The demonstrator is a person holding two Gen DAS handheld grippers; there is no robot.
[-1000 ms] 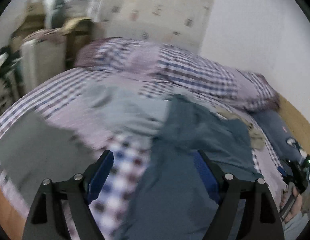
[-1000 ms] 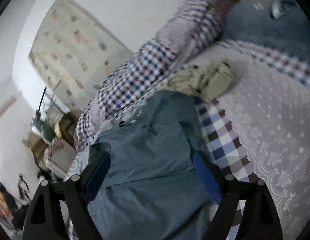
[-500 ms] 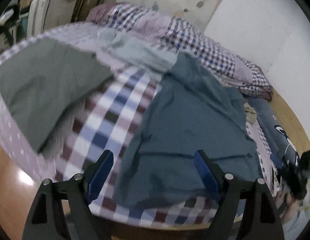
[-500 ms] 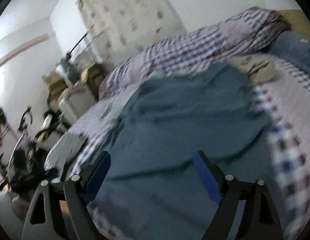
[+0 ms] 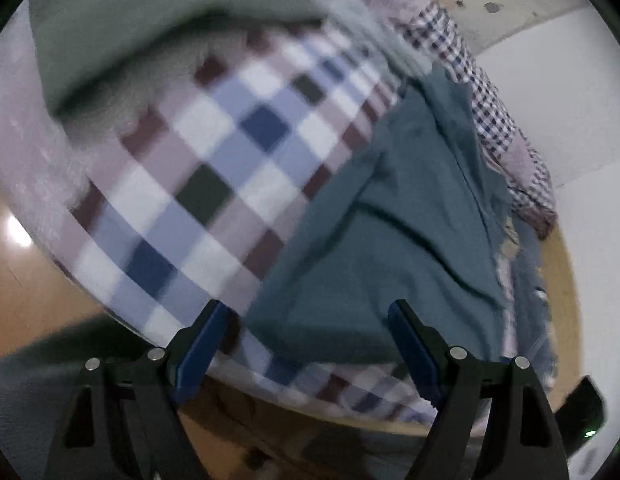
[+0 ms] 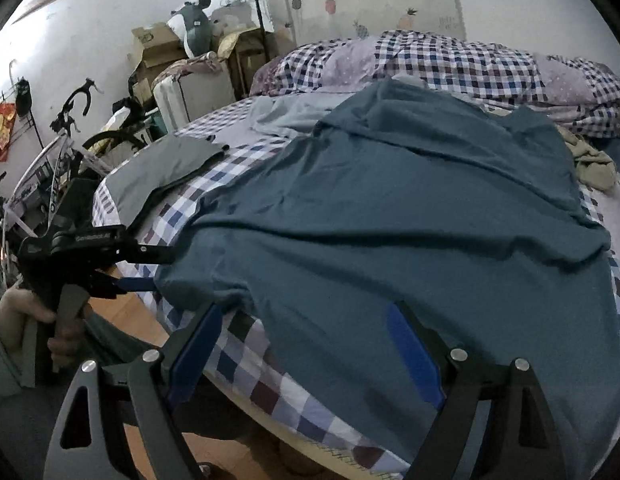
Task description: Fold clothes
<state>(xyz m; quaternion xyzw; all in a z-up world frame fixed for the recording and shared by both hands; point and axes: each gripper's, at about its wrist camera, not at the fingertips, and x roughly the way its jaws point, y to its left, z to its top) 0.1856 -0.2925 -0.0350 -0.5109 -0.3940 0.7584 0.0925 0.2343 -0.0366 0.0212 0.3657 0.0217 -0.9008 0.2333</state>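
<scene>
A teal T-shirt [image 6: 389, 200] lies spread flat on the checked bedsheet [image 6: 238, 364], its hem toward me at the bed's near edge. In the left wrist view the same T-shirt [image 5: 393, 224] fills the right half. My left gripper [image 5: 309, 312] is open, with the shirt's near-left hem corner just ahead between its fingers. From the right wrist view that left gripper [image 6: 160, 271] sits at this corner, held by a hand [image 6: 26, 312]. My right gripper [image 6: 304, 312] is open, low over the hem's middle, holding nothing.
A grey folded garment [image 6: 166, 168] lies left of the shirt, a pale blue one [image 6: 294, 114] behind it, and a beige crumpled cloth [image 6: 593, 164] at the right. A checked quilt [image 6: 449, 64] runs along the wall. A bicycle [image 6: 62, 140] and boxes [image 6: 154, 48] stand left.
Both grippers dropped and pulled back to the bed's near edge. The left view swung down onto the shirt's hem corner. Both stayed open.
</scene>
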